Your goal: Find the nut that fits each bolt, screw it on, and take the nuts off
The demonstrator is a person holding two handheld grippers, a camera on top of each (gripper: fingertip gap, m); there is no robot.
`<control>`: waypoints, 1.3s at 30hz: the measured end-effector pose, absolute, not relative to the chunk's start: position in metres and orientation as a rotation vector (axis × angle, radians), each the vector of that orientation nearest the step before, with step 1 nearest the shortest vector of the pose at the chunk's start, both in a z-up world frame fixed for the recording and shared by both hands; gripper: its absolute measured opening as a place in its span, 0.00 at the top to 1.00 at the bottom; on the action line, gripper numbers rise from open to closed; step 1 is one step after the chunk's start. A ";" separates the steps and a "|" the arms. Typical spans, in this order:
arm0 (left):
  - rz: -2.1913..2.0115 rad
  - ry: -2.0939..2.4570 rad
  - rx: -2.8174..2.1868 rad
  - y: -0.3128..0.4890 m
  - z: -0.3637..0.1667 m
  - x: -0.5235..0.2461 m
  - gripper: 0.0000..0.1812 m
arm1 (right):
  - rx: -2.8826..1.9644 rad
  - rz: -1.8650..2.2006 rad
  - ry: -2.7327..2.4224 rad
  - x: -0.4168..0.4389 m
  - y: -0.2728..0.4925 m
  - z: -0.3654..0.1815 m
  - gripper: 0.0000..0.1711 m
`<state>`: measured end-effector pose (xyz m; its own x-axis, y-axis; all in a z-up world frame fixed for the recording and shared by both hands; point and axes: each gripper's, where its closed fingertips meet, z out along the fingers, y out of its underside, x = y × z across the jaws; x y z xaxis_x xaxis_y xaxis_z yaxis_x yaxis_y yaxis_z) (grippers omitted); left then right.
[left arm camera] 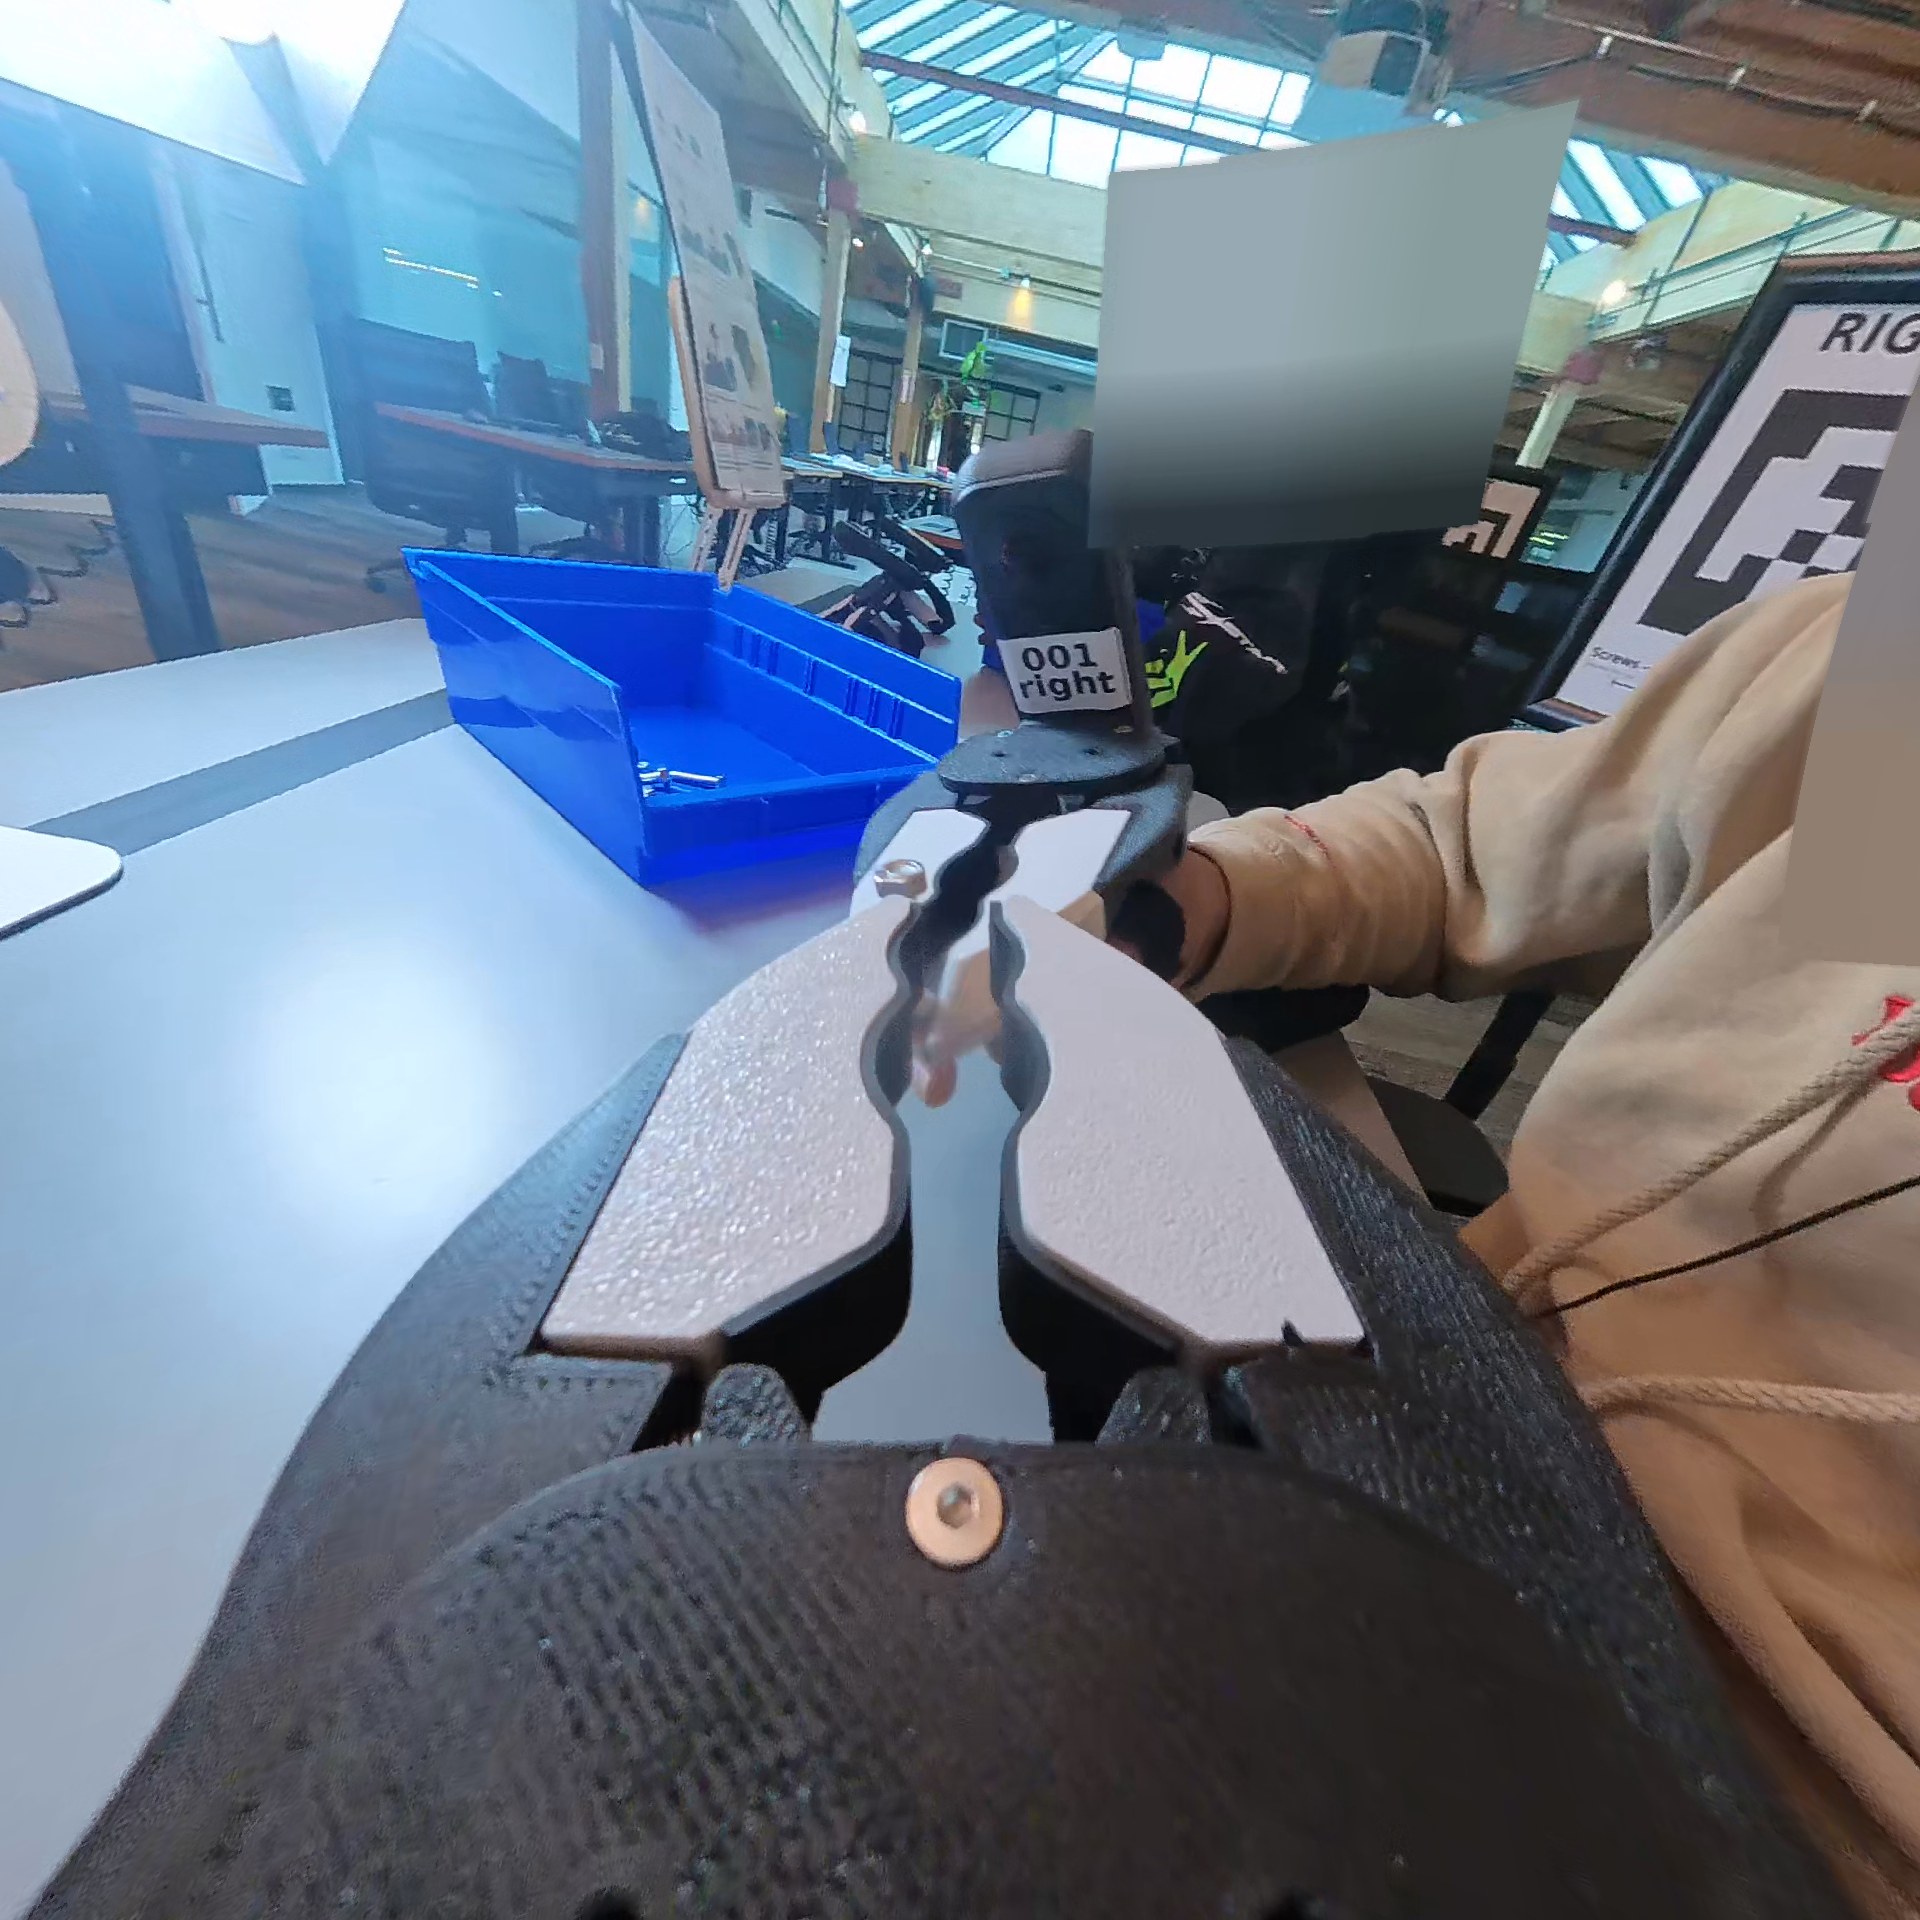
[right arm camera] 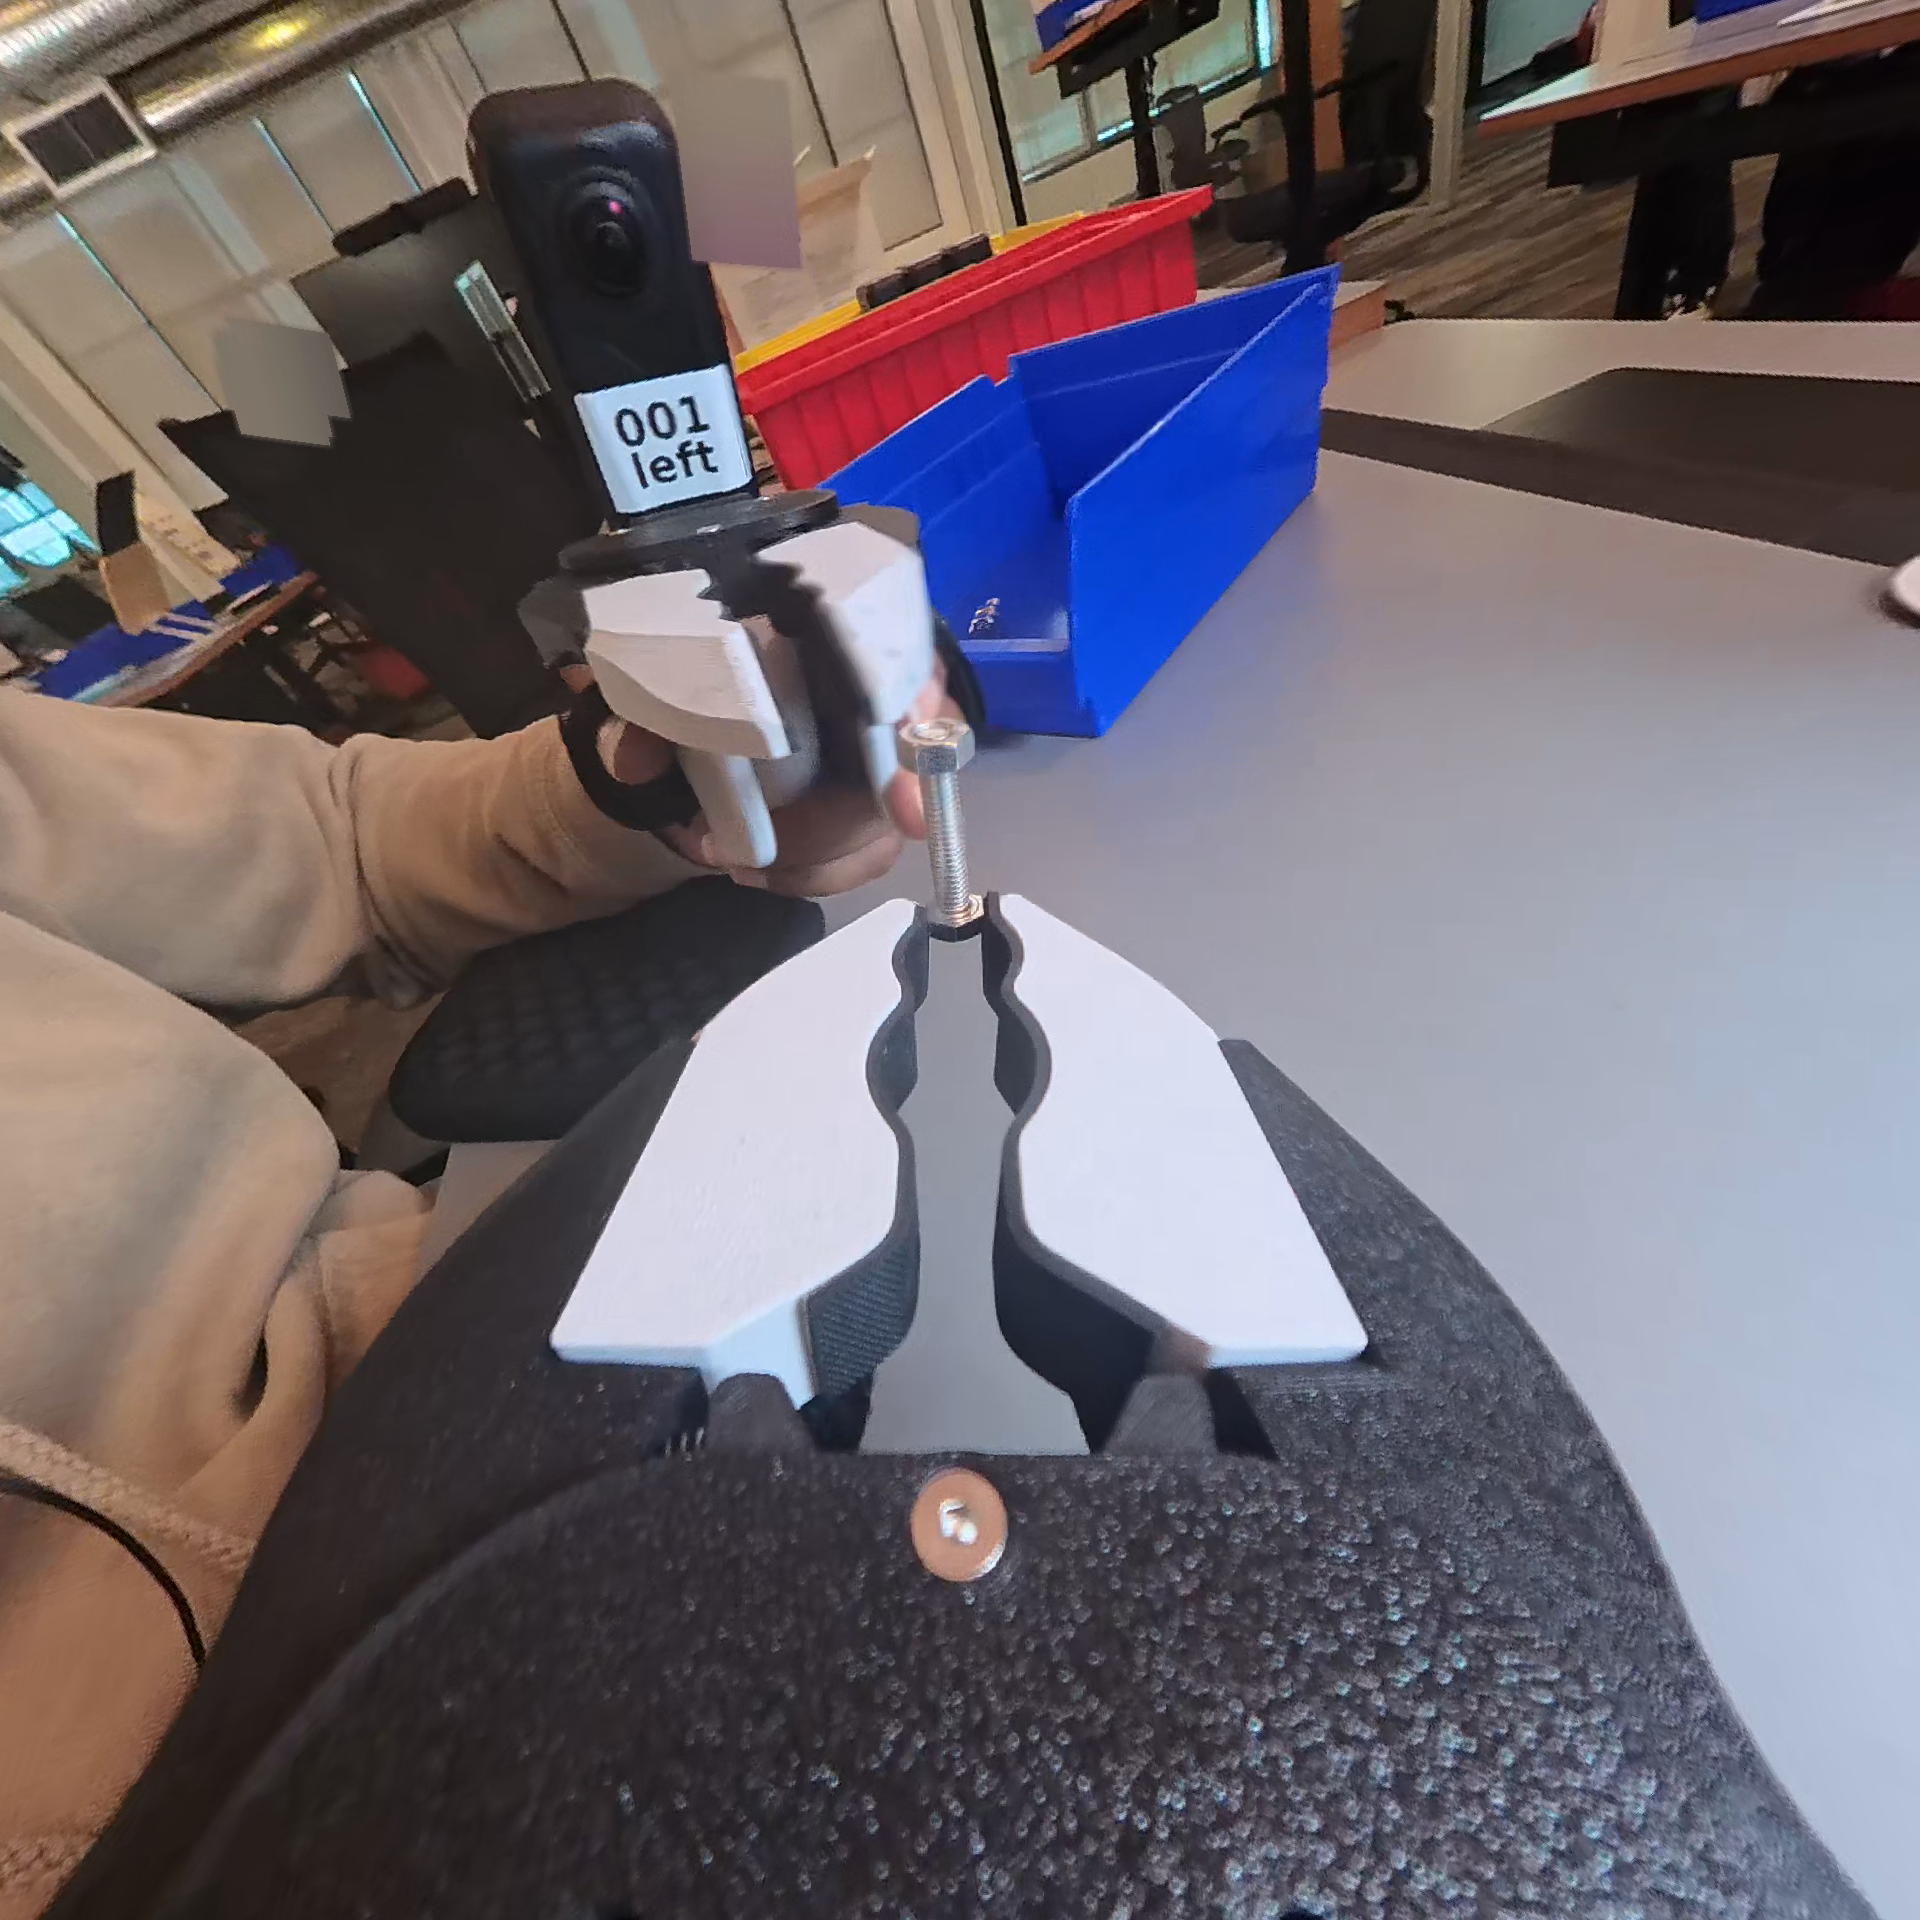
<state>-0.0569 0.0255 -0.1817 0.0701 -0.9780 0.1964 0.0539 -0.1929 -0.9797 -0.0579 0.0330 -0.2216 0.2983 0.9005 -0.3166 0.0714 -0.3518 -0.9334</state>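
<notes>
Bolt point(right arm camera: 945, 831) upright above tabletop point(right arm camera: 1455, 831), base pinched in right hand-held gripper point(right arm camera: 958, 920). Nut point(right arm camera: 933, 744) topmost; left hand-held gripper point(right arm camera: 821, 758) parted beside it. Rigid, light, slick steel; best held across flats.

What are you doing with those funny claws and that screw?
A person holds a gripper in each hand. The right gripper is pinching a bolt by its bottom end, standing it upright above the grey table. A nut sits at the bolt's top. The left gripper is open right beside it. More small metal parts lie in the blue bin behind.
</notes>
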 end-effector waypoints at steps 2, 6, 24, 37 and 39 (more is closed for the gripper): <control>-1.291 1.015 -1.359 0.027 -0.184 -0.054 0.87 | -1.663 1.181 -0.932 -0.064 0.026 -0.223 0.94; -1.301 1.077 -1.355 0.017 -0.188 -0.049 0.84 | -1.659 1.179 -0.937 -0.065 0.026 -0.223 0.94; -1.339 1.035 -1.334 0.020 -0.179 -0.056 0.94 | -1.653 1.167 -0.848 -0.050 0.040 -0.214 0.94; -1.365 1.040 -1.326 0.017 -0.178 -0.056 0.94 | -1.656 1.167 -0.863 -0.053 0.038 -0.218 0.94; -1.345 1.023 -1.338 0.021 -0.179 -0.056 0.94 | -1.651 1.167 -0.887 -0.056 0.034 -0.218 0.94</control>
<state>-0.0560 0.0212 -0.1792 0.0460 -0.9777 0.2051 0.0629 -0.2020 -0.9774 -0.0564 0.0340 -0.2185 0.2969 0.9041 -0.3072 0.0539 -0.3371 -0.9399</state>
